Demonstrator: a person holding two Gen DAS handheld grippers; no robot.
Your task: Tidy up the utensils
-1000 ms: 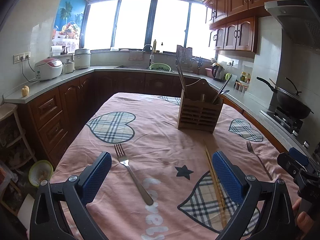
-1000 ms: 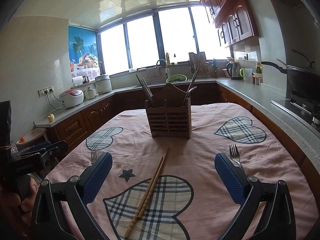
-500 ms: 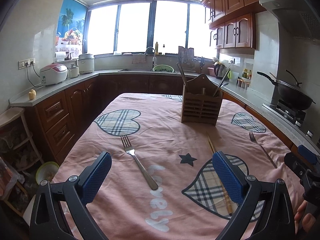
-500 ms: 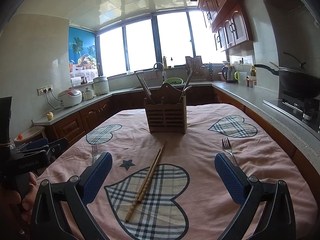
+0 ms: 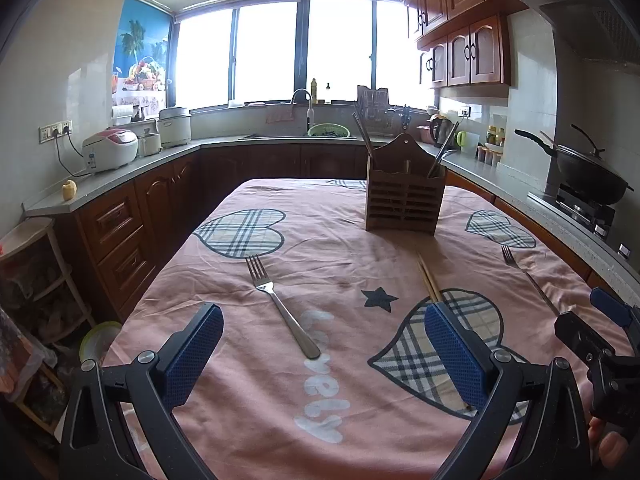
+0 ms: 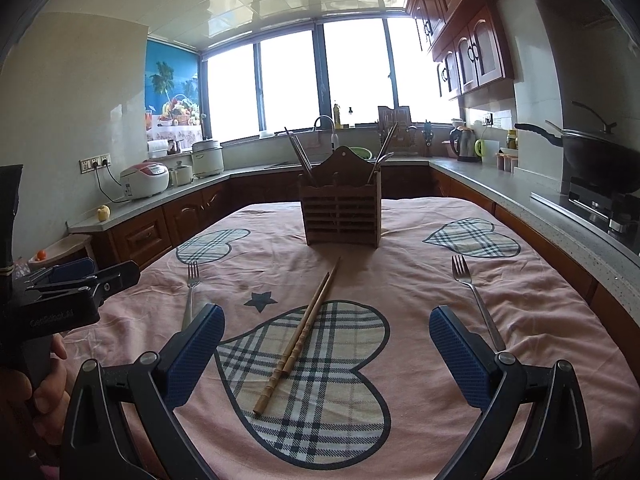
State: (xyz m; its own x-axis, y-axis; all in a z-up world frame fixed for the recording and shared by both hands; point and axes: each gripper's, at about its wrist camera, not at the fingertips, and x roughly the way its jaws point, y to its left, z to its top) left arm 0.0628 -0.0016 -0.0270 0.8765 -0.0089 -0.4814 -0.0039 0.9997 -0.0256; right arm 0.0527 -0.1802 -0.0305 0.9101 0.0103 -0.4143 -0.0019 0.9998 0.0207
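Observation:
A wooden slatted utensil holder (image 5: 404, 206) (image 6: 340, 216) stands at the far middle of the table, with chopsticks and a spoon in it. One steel fork (image 5: 280, 304) (image 6: 191, 292) lies ahead of my left gripper (image 5: 324, 350). A pair of wooden chopsticks (image 6: 300, 336) (image 5: 428, 280) lies ahead of my right gripper (image 6: 326, 350). A second fork (image 6: 474, 300) (image 5: 528, 276) lies at the right. Both grippers are open, empty, and above the near table edge.
The table has a pink cloth (image 5: 340, 248) with plaid hearts. Kitchen counters run around it: rice cookers (image 5: 110, 150) at left, a sink (image 5: 308, 124) at the back, a wok on the stove (image 5: 588, 176) at right. A shelf rack (image 5: 36, 280) stands at the left.
Both grippers have drawn back and levelled, so the forks, chopsticks and holder sit further ahead. Both stay open and empty.

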